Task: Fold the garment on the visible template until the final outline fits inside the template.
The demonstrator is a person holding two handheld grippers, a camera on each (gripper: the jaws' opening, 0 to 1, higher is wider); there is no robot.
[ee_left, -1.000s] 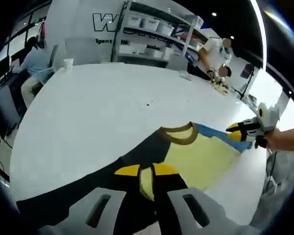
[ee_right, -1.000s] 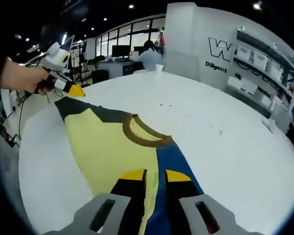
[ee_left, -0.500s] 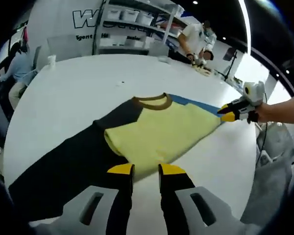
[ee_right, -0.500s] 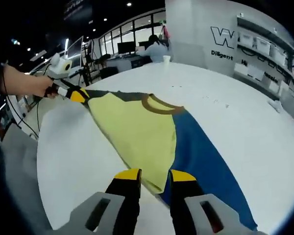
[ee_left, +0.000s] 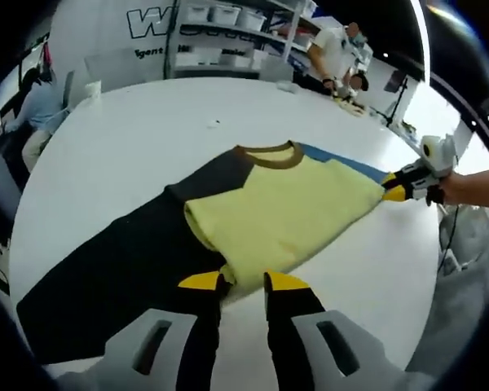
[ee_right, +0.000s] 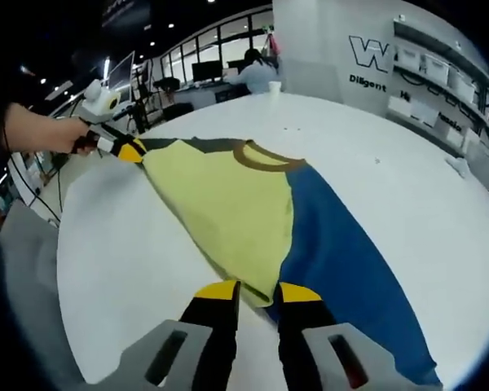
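Here, one garment (ee_left: 277,216) is being shown, spread on one white round table (ee_left: 147,130): a shirt with a yellow body, one brown collar (ee_left: 267,153), one black sleeve (ee_left: 106,269) and one blue sleeve (ee_right: 342,252).

In the left gripper view the garment is being laid across the middle of the frame, its long axis running from the black sleeve at lower left to the blue edge at right centre, with the collar pointing toward the top of the frame. In the right gripper view the long axis is being carried from the blue sleeve at lower right to the black edge at upper left, the collar again facing up-frame.

Two grippers are being counted. The left gripper (ee_left: 243,283) is being held at bottom centre, its yellow-tipped jaws nearly together and pinching the yellow hem. The right gripper (ee_right: 255,292) is being held likewise, jaws drawn close on the hem where yellow meets blue. Each is also being seen from the other's view, clamped on a far corner of the cloth.

One cup (ee_left: 93,90) is being kept at the table's far edge; one shelf unit (ee_left: 228,32) is being seen beyond, along with several people.
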